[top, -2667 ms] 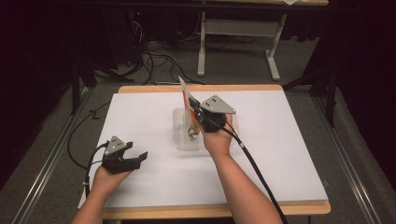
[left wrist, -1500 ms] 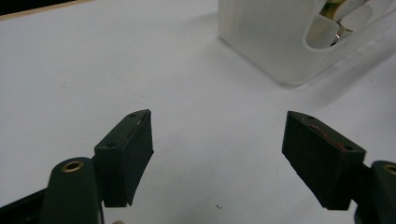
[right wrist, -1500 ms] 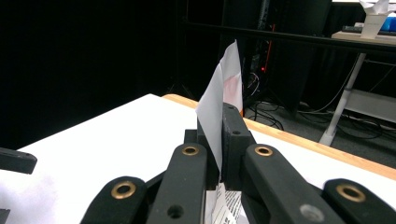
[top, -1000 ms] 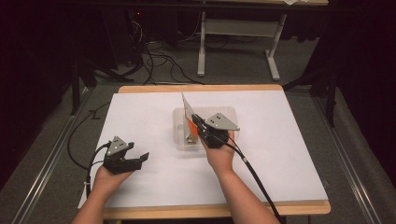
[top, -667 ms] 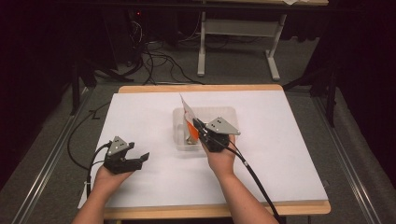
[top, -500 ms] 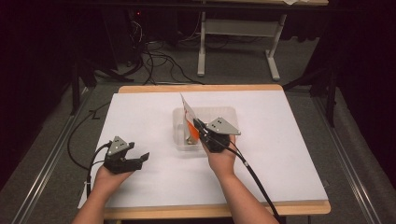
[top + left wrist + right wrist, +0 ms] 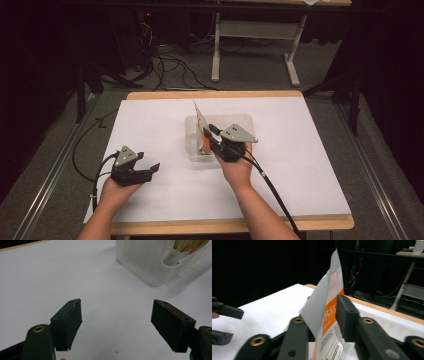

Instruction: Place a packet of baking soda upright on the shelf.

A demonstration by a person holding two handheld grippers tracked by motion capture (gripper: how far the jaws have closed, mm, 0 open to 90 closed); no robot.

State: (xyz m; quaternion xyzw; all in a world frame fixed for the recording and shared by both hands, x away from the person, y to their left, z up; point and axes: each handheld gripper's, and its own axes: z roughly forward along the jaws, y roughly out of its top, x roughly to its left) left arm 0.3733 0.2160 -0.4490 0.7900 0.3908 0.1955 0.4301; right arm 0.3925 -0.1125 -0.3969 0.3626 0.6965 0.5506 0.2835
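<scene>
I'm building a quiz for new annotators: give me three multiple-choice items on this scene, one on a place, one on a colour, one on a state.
1. Where does the clear container stand?
A. mid-table on the white sheet
B. on the floor
C. at the table's left edge

2. What colour band marks the packet?
A. green
B. orange
C. blue

3. How is the left claw?
A. shut on the packet
B. shut on nothing
C. open

Key: 1 A, the high view shows it mid-sheet; 2 B, orange shows between the right claw's jaws; 3 C, its jaws stand wide apart over bare sheet.
</scene>
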